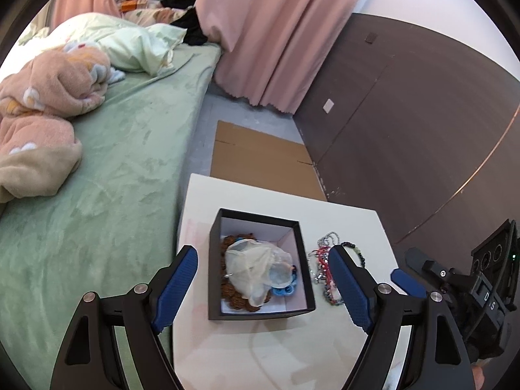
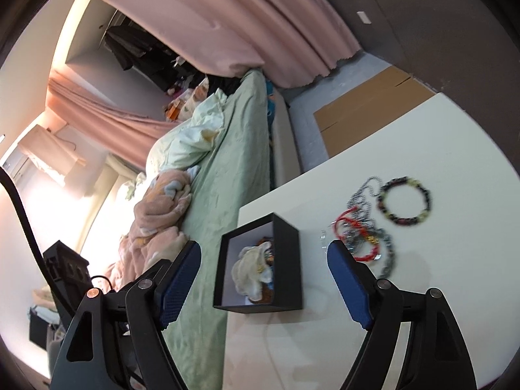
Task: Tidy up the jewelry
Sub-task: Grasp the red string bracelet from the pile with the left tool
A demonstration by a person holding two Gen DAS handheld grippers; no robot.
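**Both hand-held grippers apart over the jewelry box**

The left hand-held gripper [image 1: 263, 279] hangs above the black box [image 1: 260, 313] on the white table [image 1: 344, 341], its jaws spread wide and holding nothing; inside the box lie a translucent pouch [image 1: 256, 266] and brown beads [image 1: 234, 302]; the right hand-held gripper [image 2: 264, 276] also stands apart and empty; a tangle of chains and red cord [image 2: 360, 237] lies just beside the box, a beaded bracelet [image 2: 404, 201] near it; the green bed [image 1: 107, 195] adjoins the table.
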